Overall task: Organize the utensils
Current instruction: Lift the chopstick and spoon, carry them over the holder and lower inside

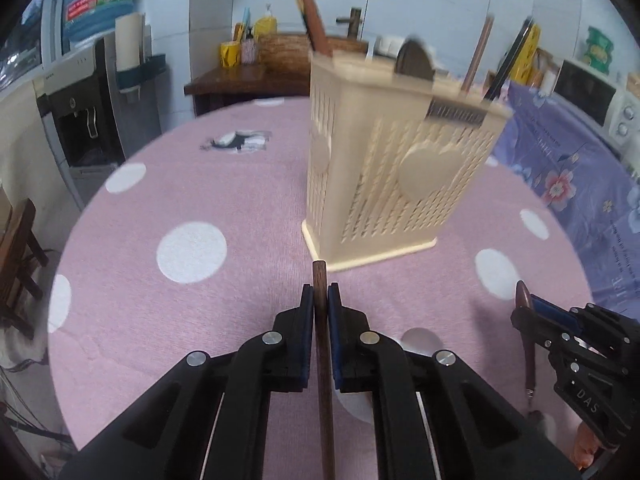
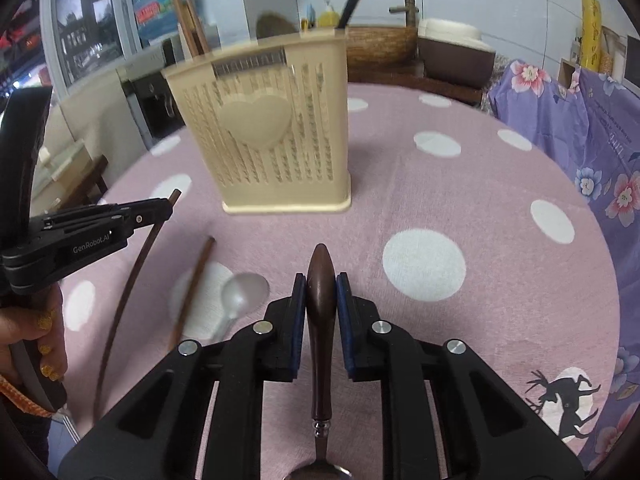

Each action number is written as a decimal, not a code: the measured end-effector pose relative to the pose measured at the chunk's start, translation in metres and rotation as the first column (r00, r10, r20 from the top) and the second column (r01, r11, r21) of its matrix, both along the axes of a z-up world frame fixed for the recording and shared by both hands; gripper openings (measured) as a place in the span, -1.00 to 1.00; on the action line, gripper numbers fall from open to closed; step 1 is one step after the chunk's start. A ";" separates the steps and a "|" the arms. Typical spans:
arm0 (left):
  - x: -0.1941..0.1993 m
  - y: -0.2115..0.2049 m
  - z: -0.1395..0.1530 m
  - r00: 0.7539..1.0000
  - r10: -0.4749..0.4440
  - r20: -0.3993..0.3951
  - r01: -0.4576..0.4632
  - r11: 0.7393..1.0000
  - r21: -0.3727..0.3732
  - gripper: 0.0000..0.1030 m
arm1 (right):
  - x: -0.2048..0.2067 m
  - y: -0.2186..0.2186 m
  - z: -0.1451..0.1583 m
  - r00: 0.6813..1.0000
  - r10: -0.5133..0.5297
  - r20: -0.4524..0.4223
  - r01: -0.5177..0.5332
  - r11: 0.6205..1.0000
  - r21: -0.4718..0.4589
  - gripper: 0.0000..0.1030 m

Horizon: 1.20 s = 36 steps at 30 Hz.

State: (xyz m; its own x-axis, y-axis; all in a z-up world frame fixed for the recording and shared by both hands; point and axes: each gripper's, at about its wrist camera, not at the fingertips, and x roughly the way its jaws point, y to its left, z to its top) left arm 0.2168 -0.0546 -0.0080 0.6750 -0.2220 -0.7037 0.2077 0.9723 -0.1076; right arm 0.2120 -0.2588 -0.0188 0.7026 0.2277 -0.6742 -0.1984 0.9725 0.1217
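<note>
A cream slotted utensil holder [image 1: 394, 164] with a heart on its side stands on the pink dotted table; it also shows in the right wrist view [image 2: 272, 136]. Several utensils stand in it. My left gripper [image 1: 320, 300] is shut on a brown wooden chopstick [image 1: 323, 360], just in front of the holder; it also shows in the right wrist view [image 2: 170, 205]. My right gripper [image 2: 321, 284] is shut on the brown handle of a spoon [image 2: 320, 320], and also shows in the left wrist view [image 1: 528, 310]. A second chopstick [image 2: 192, 286] and a clear plastic spoon [image 2: 240, 296] lie on the table.
A purple floral cloth [image 2: 592, 152] lies at the table's right edge. A wooden side table [image 1: 240, 80] with jars stands behind, and a water dispenser [image 1: 80, 120] at the left. A fork's tines [image 2: 70, 426] show at the lower left.
</note>
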 end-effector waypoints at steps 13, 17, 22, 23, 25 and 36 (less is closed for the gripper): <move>-0.052 0.039 0.096 0.966 0.058 0.252 -0.023 0.990 -0.141 -0.84 | -0.045 -0.023 0.072 0.978 -0.018 0.208 0.002 0.997 0.077 -0.68; -0.051 0.034 0.099 0.963 0.057 0.262 -0.021 0.990 -0.140 -0.84 | -0.042 -0.020 0.075 0.977 -0.019 0.211 0.005 0.998 0.068 -0.68; -0.055 0.034 0.106 0.958 0.054 0.281 -0.015 0.990 -0.138 -0.84 | -0.043 -0.020 0.079 0.976 -0.022 0.217 0.011 0.999 0.050 -0.69; -0.056 0.036 0.107 0.957 0.055 0.284 -0.015 0.990 -0.141 -0.84 | -0.044 -0.020 0.080 0.976 -0.022 0.217 0.012 0.999 0.046 -0.69; -0.056 0.037 0.108 0.956 0.056 0.289 -0.016 0.990 -0.141 -0.84 | -0.043 -0.022 0.080 0.976 -0.021 0.218 0.013 0.999 0.041 -0.68; -0.051 0.035 0.116 0.956 0.031 0.291 0.015 0.988 -0.153 -0.84 | -0.035 -0.024 0.092 0.974 -0.012 0.224 0.001 0.999 0.046 -0.69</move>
